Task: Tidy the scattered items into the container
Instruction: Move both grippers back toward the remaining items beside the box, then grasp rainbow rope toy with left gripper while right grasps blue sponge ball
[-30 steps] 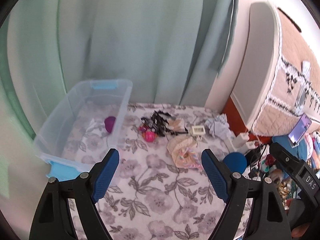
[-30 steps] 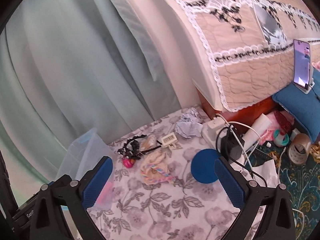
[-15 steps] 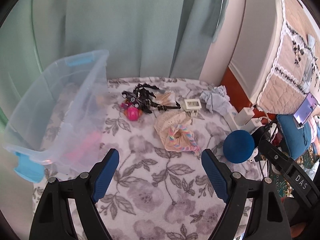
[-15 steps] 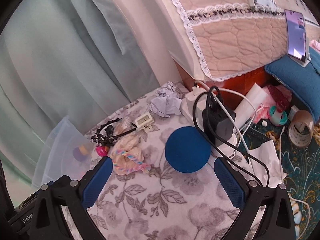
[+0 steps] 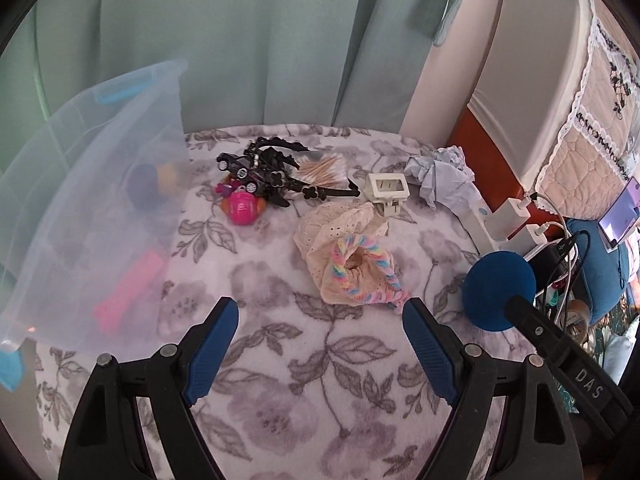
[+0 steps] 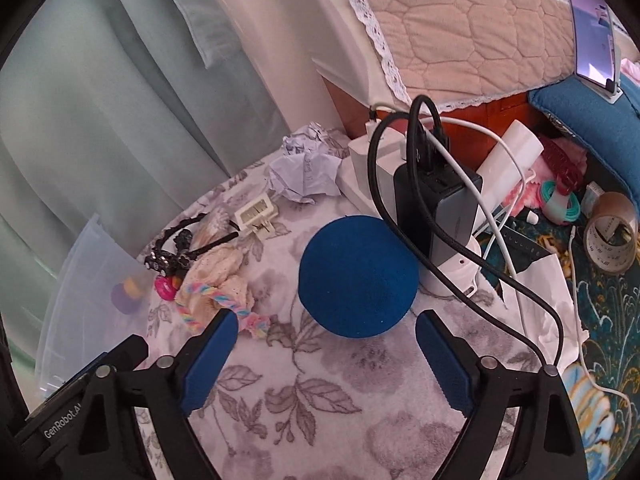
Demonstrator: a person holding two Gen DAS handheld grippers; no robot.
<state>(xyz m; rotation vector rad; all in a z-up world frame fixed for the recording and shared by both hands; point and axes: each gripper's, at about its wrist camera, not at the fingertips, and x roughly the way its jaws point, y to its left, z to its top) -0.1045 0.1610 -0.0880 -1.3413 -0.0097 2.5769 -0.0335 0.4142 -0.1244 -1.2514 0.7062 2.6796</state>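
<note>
A clear plastic bin (image 5: 100, 216) with blue handles stands at the left on the floral blanket (image 5: 320, 380), with a few items inside. Scattered beside it lie a pink toy (image 5: 242, 208), a black toy car and headbands (image 5: 272, 172), a white clip device (image 5: 388, 190), crumpled paper (image 5: 440, 176) and a cream cloth with a rainbow scrunchie (image 5: 352, 256). A blue ball (image 6: 356, 276) lies just beyond my right gripper (image 6: 322, 344), whose jaws are closing with nothing between them. My left gripper (image 5: 320, 328) hangs open, just short of the cream cloth.
A white power strip with a black charger (image 6: 436, 200) and cables sits right behind the blue ball. A tape roll (image 6: 612, 236), a blue cushion with a phone (image 6: 592, 40) and clutter lie at the right. Green curtains and a covered bed stand behind.
Both grippers have dropped lower and come closer to the blanket; the cream cloth and the blue ball look larger. The right jaws have narrowed a little. The bin now sits farther left.
</note>
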